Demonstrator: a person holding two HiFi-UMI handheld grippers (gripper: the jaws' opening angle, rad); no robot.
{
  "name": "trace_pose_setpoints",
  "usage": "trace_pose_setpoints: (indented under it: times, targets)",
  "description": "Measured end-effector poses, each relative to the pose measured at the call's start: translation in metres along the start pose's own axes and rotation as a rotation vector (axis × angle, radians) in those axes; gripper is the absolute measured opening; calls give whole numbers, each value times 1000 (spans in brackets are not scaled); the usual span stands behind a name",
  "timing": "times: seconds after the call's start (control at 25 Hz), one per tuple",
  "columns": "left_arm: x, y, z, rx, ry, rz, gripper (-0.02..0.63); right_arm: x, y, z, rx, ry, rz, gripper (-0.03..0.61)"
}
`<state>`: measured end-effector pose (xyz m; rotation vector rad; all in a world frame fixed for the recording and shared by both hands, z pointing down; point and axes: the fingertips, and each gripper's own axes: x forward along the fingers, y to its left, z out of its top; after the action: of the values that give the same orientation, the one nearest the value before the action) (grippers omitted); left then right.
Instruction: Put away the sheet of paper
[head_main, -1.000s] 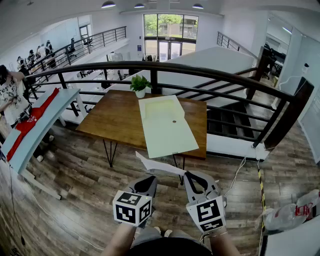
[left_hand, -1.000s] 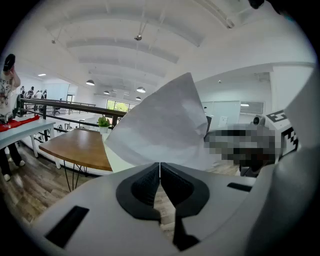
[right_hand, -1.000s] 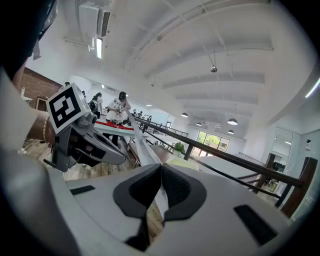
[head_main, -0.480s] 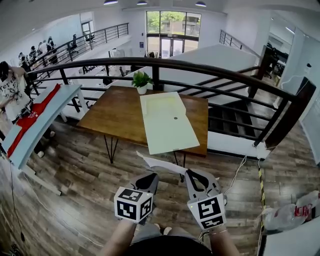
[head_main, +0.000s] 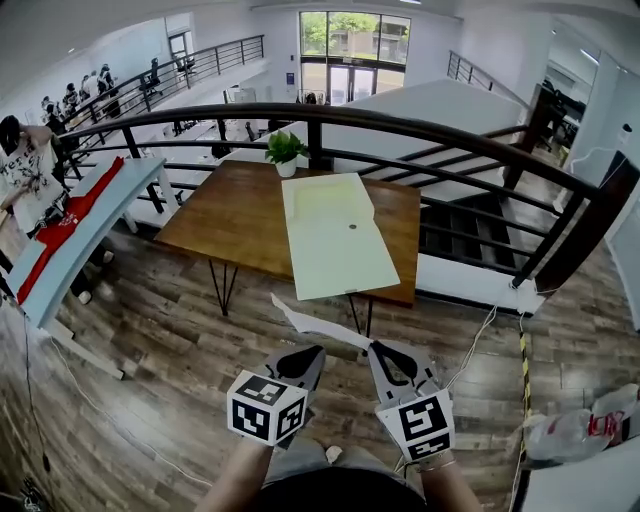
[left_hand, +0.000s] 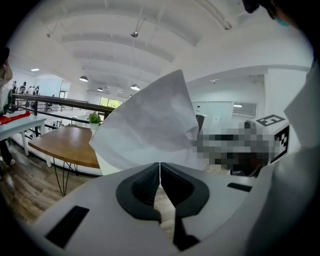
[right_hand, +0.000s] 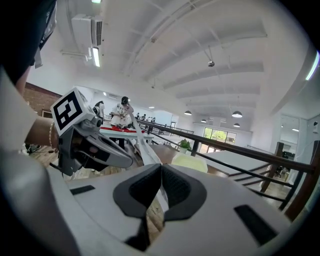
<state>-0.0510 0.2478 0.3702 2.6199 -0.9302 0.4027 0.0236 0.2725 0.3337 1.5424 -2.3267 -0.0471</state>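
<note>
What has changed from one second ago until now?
Almost nothing moved. The table sits slightly higher in the head view, so the camera shifted a little. The left gripper and the right gripper stay shut on the sheet of paper, held between them as before.

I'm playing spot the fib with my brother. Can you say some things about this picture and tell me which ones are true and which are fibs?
1. The left gripper and the right gripper are both shut on the sheet of paper. True.
2. A potted plant stands at the far edge of the wooden table. True.
3. The sheet of paper lies flat on the table. False: it is held up in the air over the floor, short of the table.
4. The plant is the only thing on the table. False: a big pale sheet also lies on it.
</note>
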Motion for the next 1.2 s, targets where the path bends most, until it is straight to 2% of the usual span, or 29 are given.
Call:
trace_pose_setpoints:
  times: [0.2,0.44,0.68,0.96,1.2]
  targets:
    - [12,-16,-12,-2,14,-20,20,-5,-3,-23,24,37,8,31]
    - [24,-2,-16,-39,12,-5,20,6,-15,-28,21,48,6,31]
    - [52,39,-1,-61,15,4,20,49,-36,-21,20,50,-5,31]
    - [99,99,41,-48,-11,-7,20,122,-79,5,-19,24,-25,31]
    - [137,154,75,-40,2,-19,20,189,-116,27,-20,15,-49,31]
